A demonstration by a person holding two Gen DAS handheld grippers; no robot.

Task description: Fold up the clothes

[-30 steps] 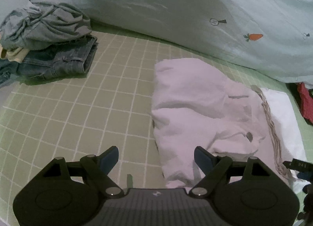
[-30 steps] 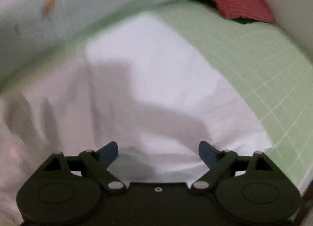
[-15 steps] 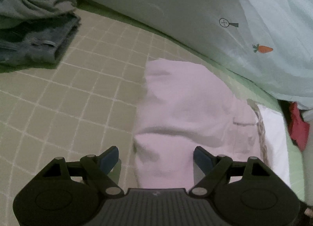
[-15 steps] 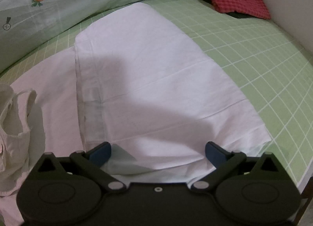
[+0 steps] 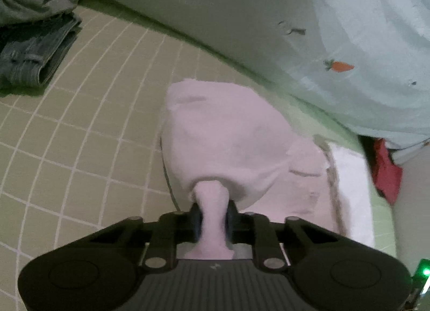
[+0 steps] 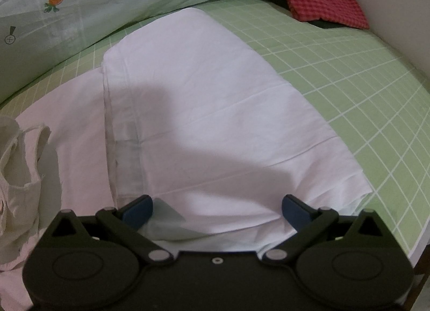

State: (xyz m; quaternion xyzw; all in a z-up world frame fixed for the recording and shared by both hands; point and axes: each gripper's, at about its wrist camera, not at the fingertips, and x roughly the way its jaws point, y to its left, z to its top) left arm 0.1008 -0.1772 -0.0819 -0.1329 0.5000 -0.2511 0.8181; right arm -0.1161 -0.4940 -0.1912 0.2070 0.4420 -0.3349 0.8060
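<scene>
Left tongs (image 5: 212,219) were clamped tight on bunched edge of pale pink soft garment (image 5: 228,144), mid-frame on green grid-pattern bed sheet (image 5: 80,128). Right tongs (image 6: 216,207) gaped wide, holding nothing, low over flat white folded cloth (image 6: 209,112), its near hem between pads. My guess: lift pink edge slow, keep tension even, carry fold across without dragging cloth underneath.

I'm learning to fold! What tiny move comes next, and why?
Probably lift the left hand-held gripper a little and carry the pinched pink garment edge over. It is shut on a bunched bit of cloth, while the right hand-held gripper is open above the white garment.
</scene>
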